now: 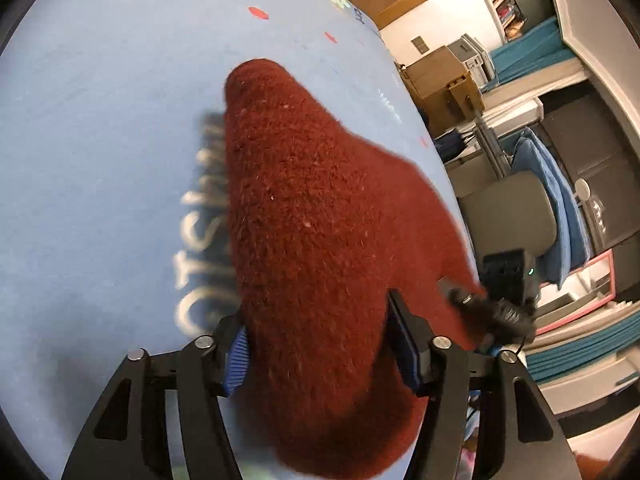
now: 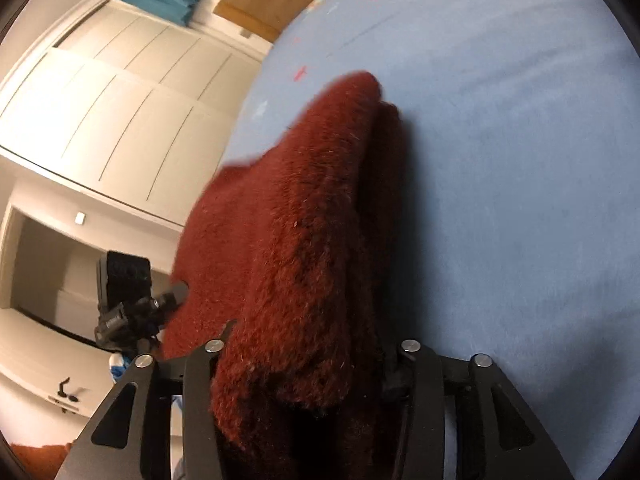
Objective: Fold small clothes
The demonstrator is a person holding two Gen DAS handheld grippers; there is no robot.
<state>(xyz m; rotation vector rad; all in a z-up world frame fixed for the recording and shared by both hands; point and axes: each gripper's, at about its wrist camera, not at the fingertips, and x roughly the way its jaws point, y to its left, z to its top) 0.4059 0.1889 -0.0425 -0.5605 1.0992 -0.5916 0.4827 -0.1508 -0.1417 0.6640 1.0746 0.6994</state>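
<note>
A fuzzy dark red knit garment (image 1: 312, 208) hangs stretched between both grippers above a light blue cloth-covered surface (image 1: 100, 120). My left gripper (image 1: 320, 348) is shut on one edge of it, the blue pads (image 1: 236, 360) pressing the knit. In the right wrist view the same garment (image 2: 296, 240) drapes over my right gripper (image 2: 312, 364), which is shut on its other edge; its fingertips are hidden by the fabric. The right gripper also shows in the left wrist view (image 1: 500, 300), and the left gripper in the right wrist view (image 2: 132, 304).
The blue cloth (image 2: 520, 200) has white lettering (image 1: 204, 236) and small red marks (image 1: 258, 12). Beyond its edge are cardboard boxes (image 1: 440, 80), a grey chair with a blue towel (image 1: 536, 208), shelves and white cupboards (image 2: 112, 100).
</note>
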